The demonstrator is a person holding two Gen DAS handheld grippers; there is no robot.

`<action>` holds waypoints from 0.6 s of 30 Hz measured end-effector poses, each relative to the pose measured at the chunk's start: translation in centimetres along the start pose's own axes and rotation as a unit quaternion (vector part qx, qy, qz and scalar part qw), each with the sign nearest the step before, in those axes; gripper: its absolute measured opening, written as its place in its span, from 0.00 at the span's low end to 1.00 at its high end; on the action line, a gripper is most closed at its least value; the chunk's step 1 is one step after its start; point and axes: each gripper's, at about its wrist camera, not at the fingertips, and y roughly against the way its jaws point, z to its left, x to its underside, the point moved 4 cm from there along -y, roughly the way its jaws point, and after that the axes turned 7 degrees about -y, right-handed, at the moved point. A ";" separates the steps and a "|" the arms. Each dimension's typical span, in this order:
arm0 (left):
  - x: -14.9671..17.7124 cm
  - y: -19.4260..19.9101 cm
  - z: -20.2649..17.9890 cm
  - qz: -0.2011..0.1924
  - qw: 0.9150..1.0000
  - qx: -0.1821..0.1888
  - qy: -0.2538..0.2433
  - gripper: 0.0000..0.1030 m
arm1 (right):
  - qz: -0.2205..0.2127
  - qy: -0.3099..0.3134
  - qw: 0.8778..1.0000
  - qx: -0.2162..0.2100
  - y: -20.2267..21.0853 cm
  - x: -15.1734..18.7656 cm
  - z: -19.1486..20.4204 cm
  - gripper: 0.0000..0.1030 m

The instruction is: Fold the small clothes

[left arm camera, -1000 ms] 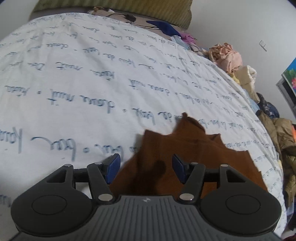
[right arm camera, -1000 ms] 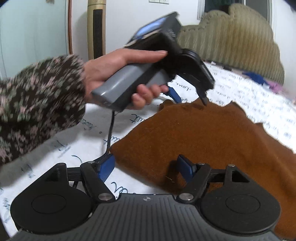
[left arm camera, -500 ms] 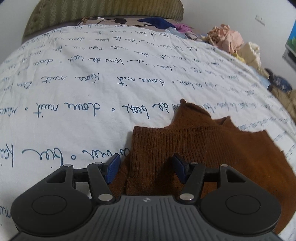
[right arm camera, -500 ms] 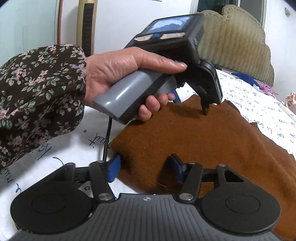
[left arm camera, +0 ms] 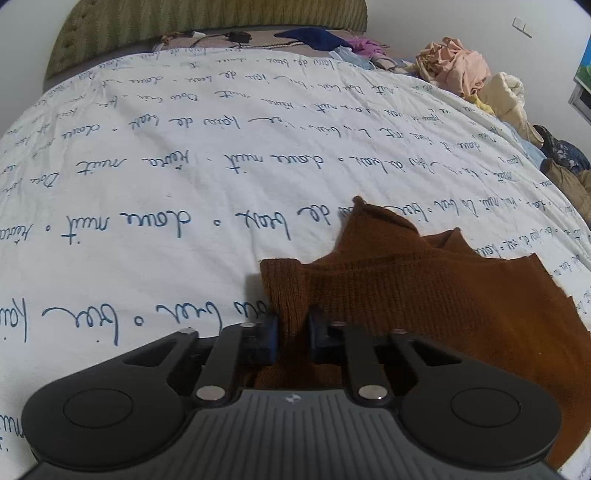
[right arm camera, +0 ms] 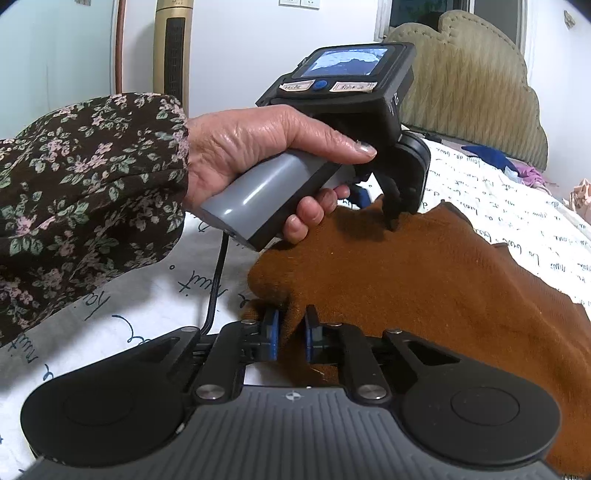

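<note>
Bed cover [left arm camera: 184, 155]: white, with blue writing all over it.
Headboard [left arm camera: 207, 22]: green and padded, at the far end of the bed.
Clothes pile [left arm camera: 458, 68]: pink and cream clothes heaped at the bed's right edge.
Blue cloth [left arm camera: 314, 37]: lies near the headboard.
Fan [right arm camera: 173, 55]: tall and gold, standing by the white wall.

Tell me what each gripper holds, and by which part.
Both hold the brown knitted garment: left gripper and right gripper, jaws closing, each pinch its near edge.
</note>
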 end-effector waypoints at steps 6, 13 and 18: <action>-0.1 0.2 0.7 0.006 0.999 0.028 0.023 0.10 | -0.002 -0.017 1.000 -0.011 0.9 0.0 -0.8 0.12; -0.7 1.4 1.1 0.003 0.998 0.044 0.043 0.10 | -0.010 -0.042 0.999 -0.028 1.5 -0.6 -2.6 0.10; -1.5 1.7 0.2 0.005 0.999 0.031 0.044 0.10 | -0.018 -0.054 0.998 -0.031 2.0 -0.7 -3.4 0.09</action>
